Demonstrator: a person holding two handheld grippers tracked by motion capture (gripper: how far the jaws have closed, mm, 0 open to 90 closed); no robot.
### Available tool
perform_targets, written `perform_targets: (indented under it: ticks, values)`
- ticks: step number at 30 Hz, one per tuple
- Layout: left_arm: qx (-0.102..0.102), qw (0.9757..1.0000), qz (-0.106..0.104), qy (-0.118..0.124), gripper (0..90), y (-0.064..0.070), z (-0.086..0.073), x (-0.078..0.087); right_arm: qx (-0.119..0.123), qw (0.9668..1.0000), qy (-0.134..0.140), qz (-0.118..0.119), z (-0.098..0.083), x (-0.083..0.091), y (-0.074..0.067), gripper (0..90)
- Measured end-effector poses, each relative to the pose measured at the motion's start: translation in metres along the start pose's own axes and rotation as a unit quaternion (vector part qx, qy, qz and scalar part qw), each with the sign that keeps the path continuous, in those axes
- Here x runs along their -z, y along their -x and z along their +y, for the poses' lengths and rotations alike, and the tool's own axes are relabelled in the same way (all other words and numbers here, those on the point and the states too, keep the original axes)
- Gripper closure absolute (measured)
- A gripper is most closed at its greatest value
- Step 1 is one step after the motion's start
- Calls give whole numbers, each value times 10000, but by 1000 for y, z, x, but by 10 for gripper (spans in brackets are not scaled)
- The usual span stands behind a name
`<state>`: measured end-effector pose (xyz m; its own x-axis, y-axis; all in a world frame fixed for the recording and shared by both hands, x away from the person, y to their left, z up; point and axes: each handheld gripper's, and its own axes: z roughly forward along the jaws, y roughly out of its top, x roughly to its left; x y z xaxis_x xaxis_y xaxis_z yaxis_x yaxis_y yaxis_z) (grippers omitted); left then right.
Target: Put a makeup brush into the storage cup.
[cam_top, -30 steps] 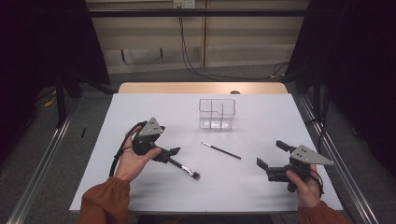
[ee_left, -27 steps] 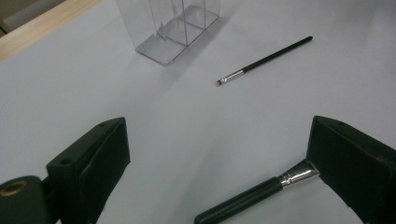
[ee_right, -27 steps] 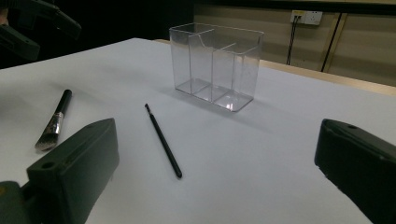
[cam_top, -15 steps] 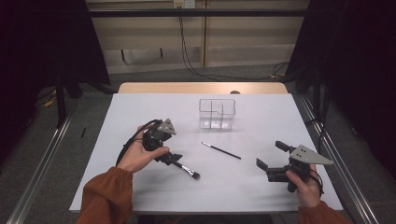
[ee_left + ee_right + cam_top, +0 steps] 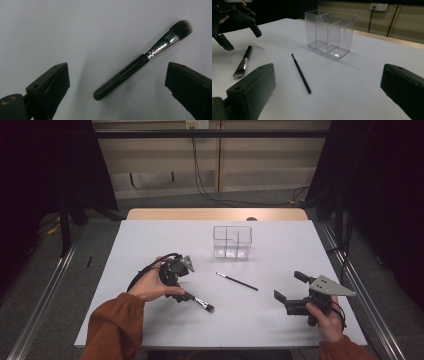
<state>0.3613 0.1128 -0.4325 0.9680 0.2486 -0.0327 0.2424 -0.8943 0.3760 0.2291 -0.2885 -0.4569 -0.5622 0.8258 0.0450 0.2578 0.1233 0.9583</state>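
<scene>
A black-handled makeup brush (image 5: 130, 72) with a silver ferrule and dark bristles lies flat on the white table (image 5: 150, 240). My left gripper (image 5: 117, 68) hangs open just above it, one jaw on each side of the handle, not touching. In the high view that gripper (image 5: 180, 287) tilts down over the brush (image 5: 199, 302). A thin black liner brush (image 5: 237, 281) lies at the table's centre. Behind it stands a clear plastic organizer (image 5: 232, 241). My right gripper (image 5: 288, 286) is open at the right front, aimed at the thin brush (image 5: 300, 72) and the organizer (image 5: 329, 32).
In the right gripper view the left gripper (image 5: 242, 40) hovers over the makeup brush (image 5: 243, 62) at far left. A wooden strip (image 5: 215, 214) borders the table's far edge. Dark floor and metal rails (image 5: 360, 285) flank both sides.
The left hand has carried its gripper to the right and tipped it down over the makeup brush's handle. The right gripper and both brushes have stayed put.
</scene>
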Motion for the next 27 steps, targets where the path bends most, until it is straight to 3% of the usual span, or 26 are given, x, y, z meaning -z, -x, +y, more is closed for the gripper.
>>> perform_targets:
  ticks: [4, 7, 10, 11, 18, 21, 24, 27]
  values:
    - [-116, 9997, -124, -154, 67, 0, 0, -3, 16, 10000, -19, -1, 0, 0, 0, 0]
    - [-91, 9991, -143, -378, 67, 3, 1, -8, 21, 10000, -29, 12, 0, -1, -1, 0]
    - [-14, 9994, -141, -309, 66, 5, 2, -12, 18, 10000, -42, 11, 0, -1, 0, 0]
    - [-92, 9991, -165, -378, 66, 3, 3, -13, 20, 10000, -42, 12, 0, -1, 0, 0]
    - [-18, 9983, -284, -506, 88, 1, 3, -22, 19, 10000, -49, 21, 0, -2, 0, 0]
    - [-162, 9976, -325, -590, 157, 1, 4, -24, 7, 10000, -57, 20, -1, -2, 0, 0]
    - [-246, 9973, -197, -669, 174, 4, 6, -26, 17, 10000, -57, 31, -1, -2, 0, 0]
    - [-188, 9975, -171, -653, 184, 3, 5, -26, 14, 10000, -66, 33, -1, -3, 0, 0]
